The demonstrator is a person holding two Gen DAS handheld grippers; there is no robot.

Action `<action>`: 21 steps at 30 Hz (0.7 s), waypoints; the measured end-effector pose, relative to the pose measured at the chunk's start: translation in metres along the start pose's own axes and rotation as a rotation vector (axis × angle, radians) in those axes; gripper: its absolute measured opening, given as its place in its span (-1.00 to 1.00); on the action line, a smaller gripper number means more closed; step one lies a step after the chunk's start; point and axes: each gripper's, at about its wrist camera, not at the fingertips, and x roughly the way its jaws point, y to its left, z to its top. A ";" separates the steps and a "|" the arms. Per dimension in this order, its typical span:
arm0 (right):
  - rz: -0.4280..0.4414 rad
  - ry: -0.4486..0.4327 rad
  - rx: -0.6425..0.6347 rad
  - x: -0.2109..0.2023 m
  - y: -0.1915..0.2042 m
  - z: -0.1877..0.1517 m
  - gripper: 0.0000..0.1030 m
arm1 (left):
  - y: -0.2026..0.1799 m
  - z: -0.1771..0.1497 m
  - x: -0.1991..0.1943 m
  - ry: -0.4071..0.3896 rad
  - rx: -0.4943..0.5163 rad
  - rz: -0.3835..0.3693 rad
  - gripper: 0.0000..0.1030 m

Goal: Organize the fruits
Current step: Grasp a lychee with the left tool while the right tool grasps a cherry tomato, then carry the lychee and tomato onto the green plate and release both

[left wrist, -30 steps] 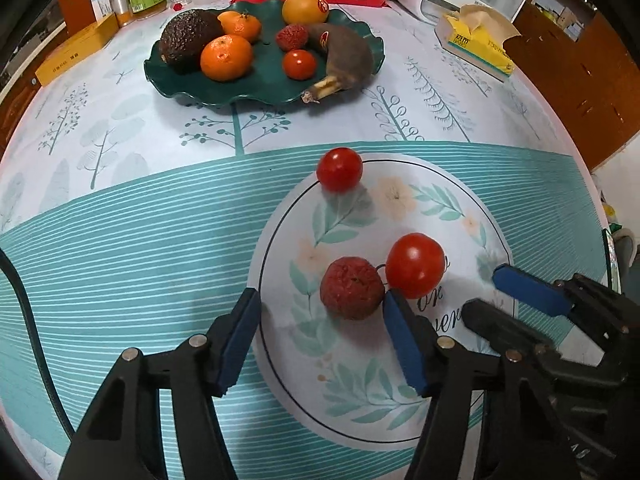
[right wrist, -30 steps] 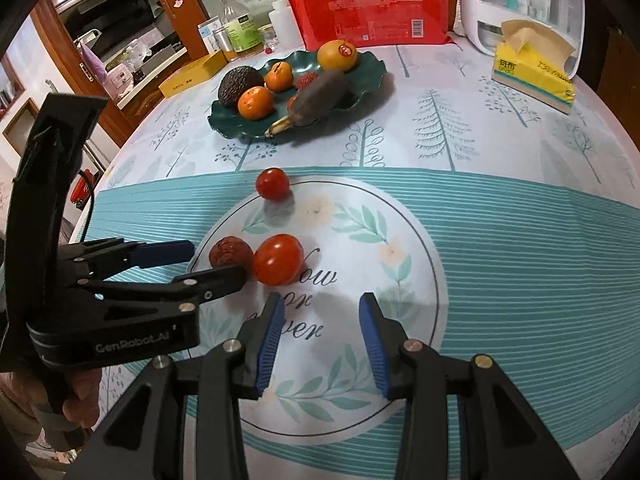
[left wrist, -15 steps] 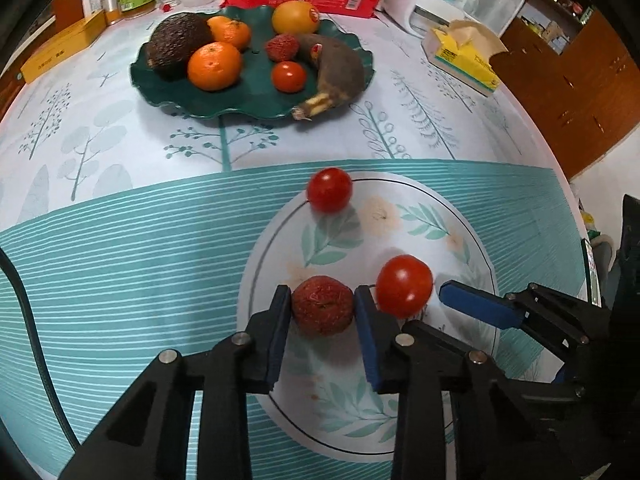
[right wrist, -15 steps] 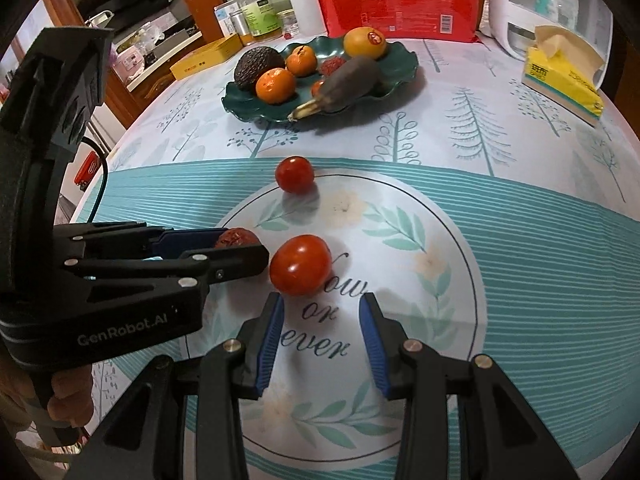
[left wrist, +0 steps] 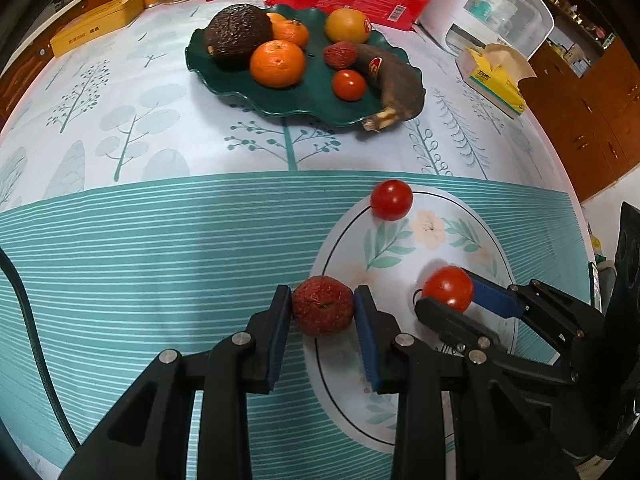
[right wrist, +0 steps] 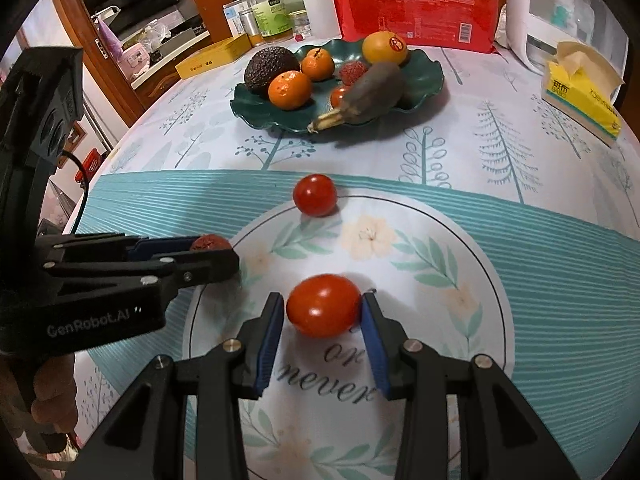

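My left gripper (left wrist: 322, 312) pinches the lychee (left wrist: 322, 311) at the printed circle's edge on the desk (left wrist: 160, 240); my right gripper (right wrist: 323, 314) brackets a tomato (right wrist: 323, 305), pads touching or nearly so. I squeeze gently, lift straight up, and carry both to the green plate (left wrist: 316, 100).

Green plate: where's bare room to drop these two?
The green plate is bare along its near rim, in front of the mandarin and plate tomato. The back is crowded: avocado, banana, lychee.
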 end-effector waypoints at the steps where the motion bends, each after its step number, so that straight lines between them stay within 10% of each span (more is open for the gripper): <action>1: -0.001 0.000 0.000 0.000 0.000 0.000 -0.28 | 0.001 -0.001 -0.001 0.000 -0.001 0.001 -0.41; 13: -0.009 -0.058 -0.023 -0.034 0.012 0.013 -0.29 | -0.002 0.002 -0.041 -0.007 0.016 0.063 -0.41; 21: -0.005 -0.123 -0.033 -0.084 0.008 0.080 -0.29 | -0.019 0.055 -0.106 -0.114 0.101 0.129 -0.41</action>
